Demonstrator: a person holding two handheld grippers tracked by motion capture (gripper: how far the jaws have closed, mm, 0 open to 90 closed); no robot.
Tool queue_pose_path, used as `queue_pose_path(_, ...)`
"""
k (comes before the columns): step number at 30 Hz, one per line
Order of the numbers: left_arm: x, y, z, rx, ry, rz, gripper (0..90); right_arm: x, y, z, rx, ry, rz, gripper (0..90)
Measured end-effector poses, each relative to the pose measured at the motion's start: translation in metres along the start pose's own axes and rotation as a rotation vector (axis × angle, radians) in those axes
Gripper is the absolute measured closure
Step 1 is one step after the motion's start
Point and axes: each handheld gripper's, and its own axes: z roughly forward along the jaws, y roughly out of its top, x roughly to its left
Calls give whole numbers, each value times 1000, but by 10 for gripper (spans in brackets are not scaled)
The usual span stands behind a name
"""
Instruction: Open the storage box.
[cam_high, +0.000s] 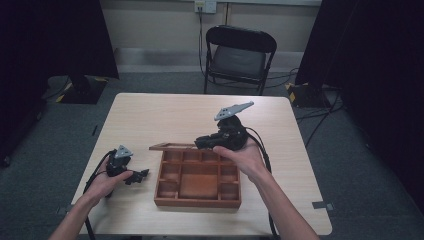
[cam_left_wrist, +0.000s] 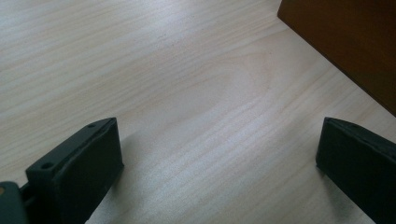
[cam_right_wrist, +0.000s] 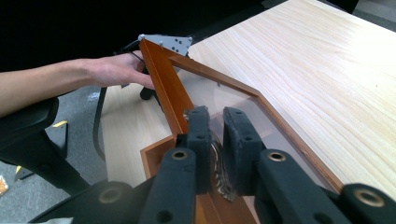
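Pinching box lid (cam_right_wrist: 164, 88) frame, right gripper (cam_right_wrist: 217, 116) jaws nearly closed; left gripper (cam_left_wrist: 219, 154) wide open, empty.

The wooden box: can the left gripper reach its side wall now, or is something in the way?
Probably yes. The left gripper stands open over bare table, and the wooden box wall lies just ahead to one side, with nothing between.

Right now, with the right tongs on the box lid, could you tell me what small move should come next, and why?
Probably swing the lid a little further back. The right tongs are shut on its metal clasp, and the lid stands raised over the wooden box, whose compartments already show. The left tongs rest open on the table beside the box, so they could steady it.
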Motion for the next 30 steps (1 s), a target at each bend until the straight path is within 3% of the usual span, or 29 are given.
queue_pose_path(30, 0, 0, 0, 0, 0, 0, 0, -5, 3, -2, -46, -18, 32, 794)
